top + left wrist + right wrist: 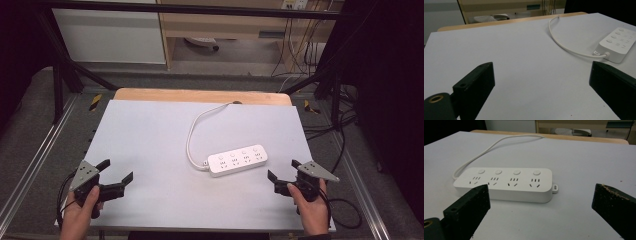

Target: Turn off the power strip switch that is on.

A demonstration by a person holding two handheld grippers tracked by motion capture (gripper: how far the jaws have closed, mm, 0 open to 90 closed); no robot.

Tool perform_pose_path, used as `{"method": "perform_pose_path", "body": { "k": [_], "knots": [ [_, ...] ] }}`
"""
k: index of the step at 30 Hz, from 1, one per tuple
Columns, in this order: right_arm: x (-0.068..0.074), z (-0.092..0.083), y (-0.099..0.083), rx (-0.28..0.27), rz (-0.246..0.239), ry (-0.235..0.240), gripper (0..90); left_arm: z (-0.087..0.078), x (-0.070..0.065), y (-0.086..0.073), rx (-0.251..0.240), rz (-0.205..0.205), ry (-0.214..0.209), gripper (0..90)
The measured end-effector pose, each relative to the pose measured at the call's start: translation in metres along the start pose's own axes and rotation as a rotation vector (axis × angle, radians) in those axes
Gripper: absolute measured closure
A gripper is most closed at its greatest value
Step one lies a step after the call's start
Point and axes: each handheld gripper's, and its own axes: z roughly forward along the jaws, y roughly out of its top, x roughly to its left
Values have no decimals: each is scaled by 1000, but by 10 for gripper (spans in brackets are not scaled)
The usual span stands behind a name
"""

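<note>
On the table (150,200), which is covered by a pale grey sheet, lies a white power strip (237,160) with four sockets and four round buttons. It rests flat, a little ahead of the right gripper (283,172) and slightly toward the middle of the table from it, near but not touching. In the right gripper view the power strip (504,184) sits just beyond the two black jaws, with nothing between them. The jaws of this gripper are spread wide. The left gripper (116,171) is well apart from the strip, which lies far off to its right side; in the left gripper view the power strip (617,45) appears beyond the right jaw. Its jaws are also spread wide and hold nothing. A white cable (192,135) leaves the end of the strip that faces the left gripper, then curves away from both grippers to the far edge of the table.
</note>
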Motion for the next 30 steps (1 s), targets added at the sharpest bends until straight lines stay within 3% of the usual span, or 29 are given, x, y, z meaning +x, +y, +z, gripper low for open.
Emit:
{"method": "perform_pose_path", "body": {
  "k": [13,20,30],
  "knots": [
    [6,-10,14,-61,32,19,26,0,1,0,6,7,7,62],
    [11,-14,31,-74,9,26,55,2,-1,-3,26,8,12,62],
    [14,-5,55,-89,-17,40,67,3,1,-4,30,4,21,62]
  ]
}}
